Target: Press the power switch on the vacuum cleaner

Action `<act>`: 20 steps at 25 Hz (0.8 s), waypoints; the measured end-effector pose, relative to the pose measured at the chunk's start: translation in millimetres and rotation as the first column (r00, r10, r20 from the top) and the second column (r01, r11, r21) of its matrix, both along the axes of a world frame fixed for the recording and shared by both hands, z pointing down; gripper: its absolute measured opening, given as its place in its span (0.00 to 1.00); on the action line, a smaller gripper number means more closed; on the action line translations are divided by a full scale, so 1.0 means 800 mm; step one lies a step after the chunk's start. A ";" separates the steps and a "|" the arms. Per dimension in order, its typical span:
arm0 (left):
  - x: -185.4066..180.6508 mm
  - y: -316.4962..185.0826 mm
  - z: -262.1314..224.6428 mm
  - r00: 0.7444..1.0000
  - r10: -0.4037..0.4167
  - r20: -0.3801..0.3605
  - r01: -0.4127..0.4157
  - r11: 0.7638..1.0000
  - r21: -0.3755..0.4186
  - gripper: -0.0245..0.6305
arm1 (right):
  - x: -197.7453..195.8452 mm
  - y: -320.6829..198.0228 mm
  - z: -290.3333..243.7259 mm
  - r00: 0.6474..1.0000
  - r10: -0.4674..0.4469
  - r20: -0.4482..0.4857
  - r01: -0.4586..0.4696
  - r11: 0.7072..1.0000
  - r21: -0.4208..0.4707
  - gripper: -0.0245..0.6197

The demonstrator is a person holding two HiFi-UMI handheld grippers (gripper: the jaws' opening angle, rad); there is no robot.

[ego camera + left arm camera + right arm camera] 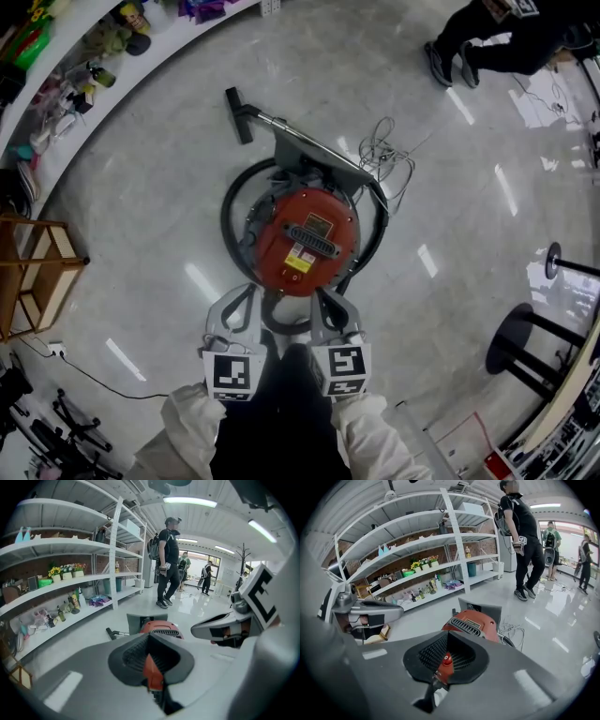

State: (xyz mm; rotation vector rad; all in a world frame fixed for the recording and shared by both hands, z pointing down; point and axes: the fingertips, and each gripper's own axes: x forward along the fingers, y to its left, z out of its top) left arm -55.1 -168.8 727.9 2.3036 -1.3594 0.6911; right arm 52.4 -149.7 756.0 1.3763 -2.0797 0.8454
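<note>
The left tongs (246,292) and right tongs (326,296) are both drawn together on nothing, side by side above the near edge of the red vacuum cleaner (305,241). It sits on the floor (141,234) straight ahead, ringed by its black hose (228,211). Neither seems to touch the body, so I judge the press still to come — everything remains. I cannot pick out the power switch for certain. Beyond lie the floor nozzle (239,114) and a loose cord (386,155).
</note>
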 end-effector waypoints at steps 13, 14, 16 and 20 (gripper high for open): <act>-0.010 -0.013 0.014 1.000 0.003 -0.001 -0.003 1.000 -0.031 0.04 | -0.018 -0.003 0.061 0.998 -0.055 -0.041 0.051 0.994 -0.094 0.04; -0.011 -0.013 0.015 1.000 0.004 0.001 -0.004 0.999 -0.033 0.04 | -0.019 -0.002 0.064 0.997 -0.058 -0.045 0.054 0.994 -0.099 0.04; -0.013 -0.013 0.015 1.000 0.005 0.001 -0.005 0.999 -0.035 0.04 | -0.020 0.000 0.072 0.997 -0.064 -0.052 0.058 0.992 -0.111 0.04; -0.015 -0.013 0.017 1.000 0.012 0.001 -0.012 0.999 -0.037 0.04 | -0.024 0.004 0.088 0.995 -0.074 -0.061 0.065 0.988 -0.138 0.04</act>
